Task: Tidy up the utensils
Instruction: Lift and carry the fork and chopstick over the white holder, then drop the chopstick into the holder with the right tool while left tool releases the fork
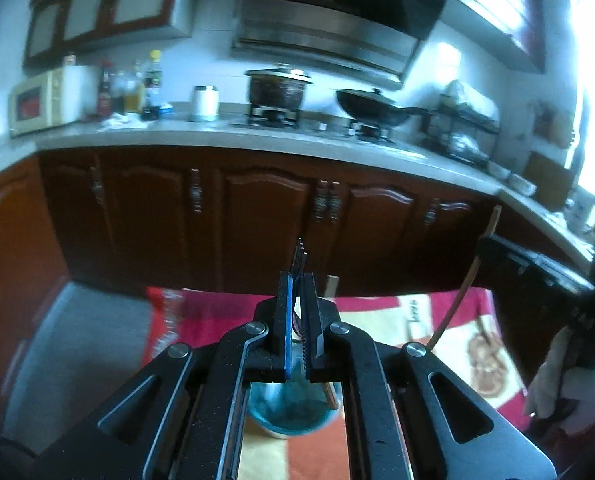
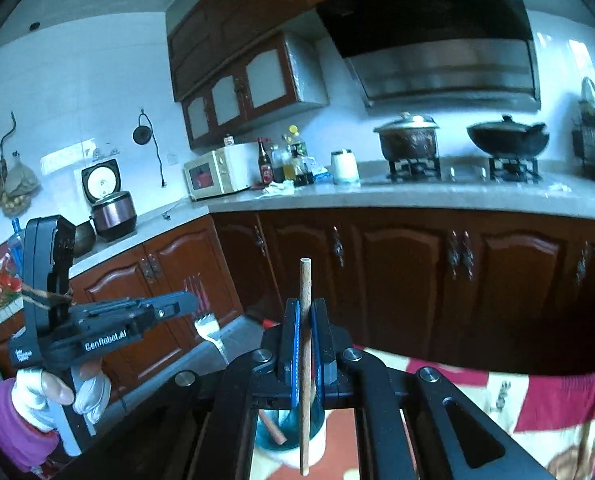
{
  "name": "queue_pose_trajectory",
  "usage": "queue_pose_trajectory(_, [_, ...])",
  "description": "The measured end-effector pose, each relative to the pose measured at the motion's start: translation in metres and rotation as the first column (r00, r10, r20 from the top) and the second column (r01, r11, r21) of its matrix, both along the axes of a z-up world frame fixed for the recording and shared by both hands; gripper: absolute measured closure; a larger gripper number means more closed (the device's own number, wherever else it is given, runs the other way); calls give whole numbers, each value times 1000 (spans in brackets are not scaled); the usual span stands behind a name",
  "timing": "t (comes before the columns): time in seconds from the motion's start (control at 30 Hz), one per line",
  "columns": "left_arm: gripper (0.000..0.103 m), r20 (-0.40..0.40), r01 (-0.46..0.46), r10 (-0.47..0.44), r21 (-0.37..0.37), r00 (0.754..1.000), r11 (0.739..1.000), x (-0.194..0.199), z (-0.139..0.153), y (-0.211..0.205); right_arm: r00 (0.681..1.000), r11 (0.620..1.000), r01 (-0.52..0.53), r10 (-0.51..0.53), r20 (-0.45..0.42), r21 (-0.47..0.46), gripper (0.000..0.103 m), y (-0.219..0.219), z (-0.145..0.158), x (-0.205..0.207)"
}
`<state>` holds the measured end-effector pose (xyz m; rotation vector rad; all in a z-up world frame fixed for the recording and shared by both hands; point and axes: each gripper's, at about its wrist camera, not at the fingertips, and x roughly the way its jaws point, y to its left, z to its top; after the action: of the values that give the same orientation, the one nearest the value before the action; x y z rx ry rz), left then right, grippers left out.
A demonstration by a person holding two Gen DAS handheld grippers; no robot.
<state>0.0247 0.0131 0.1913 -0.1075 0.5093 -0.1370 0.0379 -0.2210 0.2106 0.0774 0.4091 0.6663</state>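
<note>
The left claw is clamped on a fork, the right claw on an upright chopstick, both above a blue cup on a red patterned worktop. Brown cabinets, stove beyond.

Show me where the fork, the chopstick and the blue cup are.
fork (image 1: 299,256), left wrist view, on the tines above the fingers.
chopstick (image 2: 305,284), right wrist view, on the upper shaft.
blue cup (image 1: 293,416), left wrist view, on its inside wall.
</note>
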Motion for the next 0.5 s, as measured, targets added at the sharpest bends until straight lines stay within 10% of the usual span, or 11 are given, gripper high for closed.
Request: queue_pose_trajectory(0.5, [101, -46, -83, 90, 138, 995, 987, 30, -72, 13, 999, 992, -6, 1, -46, -123, 98, 79, -67, 59])
